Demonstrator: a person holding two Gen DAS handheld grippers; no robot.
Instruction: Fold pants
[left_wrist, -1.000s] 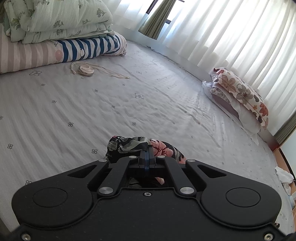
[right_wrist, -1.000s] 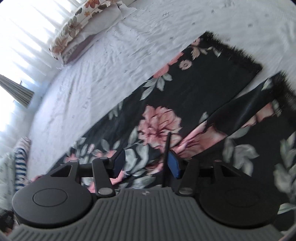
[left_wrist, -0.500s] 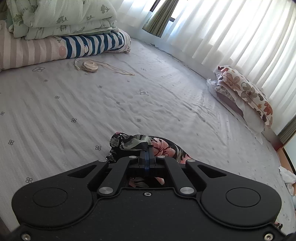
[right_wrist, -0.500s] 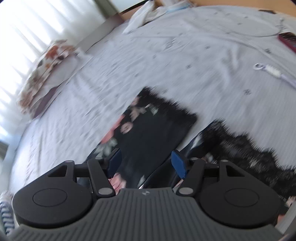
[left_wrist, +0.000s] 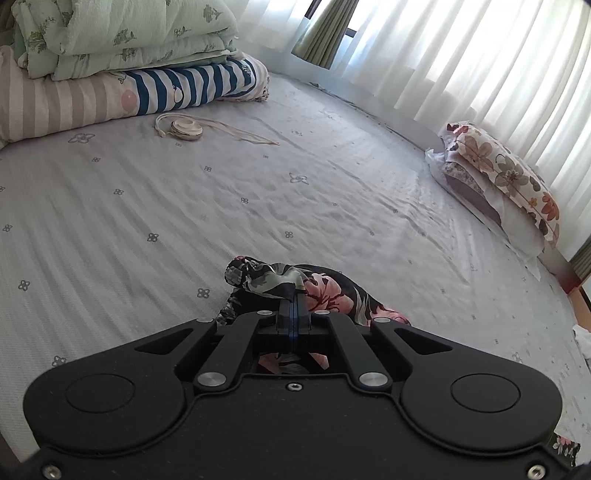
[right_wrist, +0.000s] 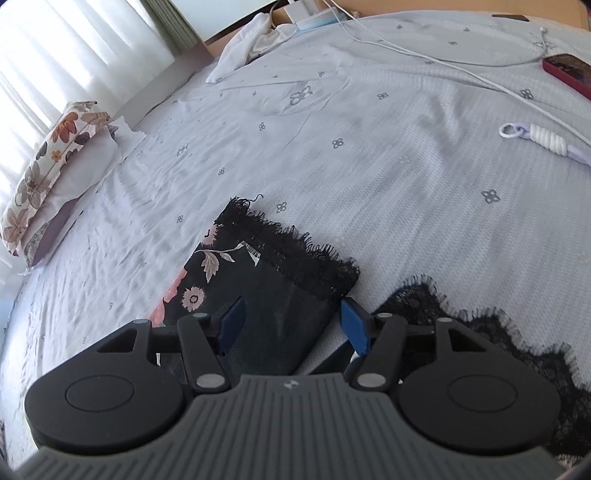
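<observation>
The big bed with its pale grey sheet dotted with little flowers (left_wrist: 155, 206) takes up almost all I can see, and the black flowery pants with lace-trimmed leg ends (right_wrist: 266, 295) lie on it. A second ago my right tongs (right_wrist: 291, 325) were low over the middle of the pants, right above a big pink flower. Now they have moved along to the leg ends, and I see the two lacy hems side by side but a little apart, with a strip of sheet between them. My right tongs are wide apart and hold nothing; the nearer leg end lies just under them. My left tongs (left_wrist: 293, 314) have hardly moved. They are still squeezed tight on a bunched-up bit of the pants (left_wrist: 295, 284), lifted a little off the sheet; I think it is the waist end, but I cannot be sure. So I think I am getting ready to grab a leg end and bring it over. The fold has not started yet. A red phone (right_wrist: 569, 72) and a white cord (right_wrist: 424, 51) lie far off.
</observation>
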